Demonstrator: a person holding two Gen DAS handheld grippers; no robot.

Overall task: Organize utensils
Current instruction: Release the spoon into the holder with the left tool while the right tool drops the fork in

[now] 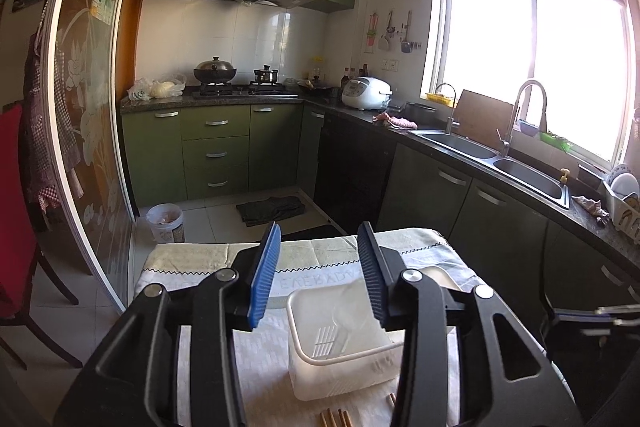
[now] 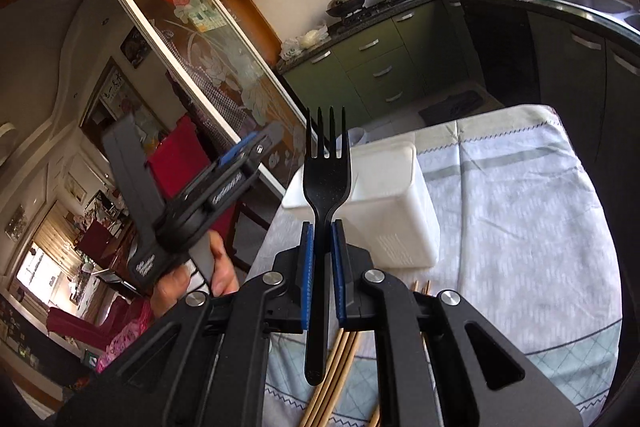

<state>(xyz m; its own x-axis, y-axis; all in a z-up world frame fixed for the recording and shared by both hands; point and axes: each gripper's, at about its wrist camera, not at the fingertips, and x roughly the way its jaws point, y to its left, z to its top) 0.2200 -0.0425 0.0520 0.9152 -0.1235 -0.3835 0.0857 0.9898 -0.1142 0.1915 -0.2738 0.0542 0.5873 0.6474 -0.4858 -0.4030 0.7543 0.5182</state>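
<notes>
Kitchen table (image 2: pixel 520 187): right claw (image 2: pixel 322 227) clamps black fork (image 2: pixel 326 163).

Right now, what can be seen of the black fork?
The black fork looks like matte plastic, one piece, with four straight tines and a slim handle widening to a rounded end. It is held with its tines pointing away from the camera, clamped at the neck between the blue pads of the right gripper, in front of the white basket. Nothing else visibly touches it.

Left gripper (image 1: pixel 318 271) jaws apart, empty, above white basket (image 1: pixel 340 347) on cloth-covered table (image 1: pixel 192 259); chopsticks (image 1: pixel 334 418) near bottom edge.
</notes>
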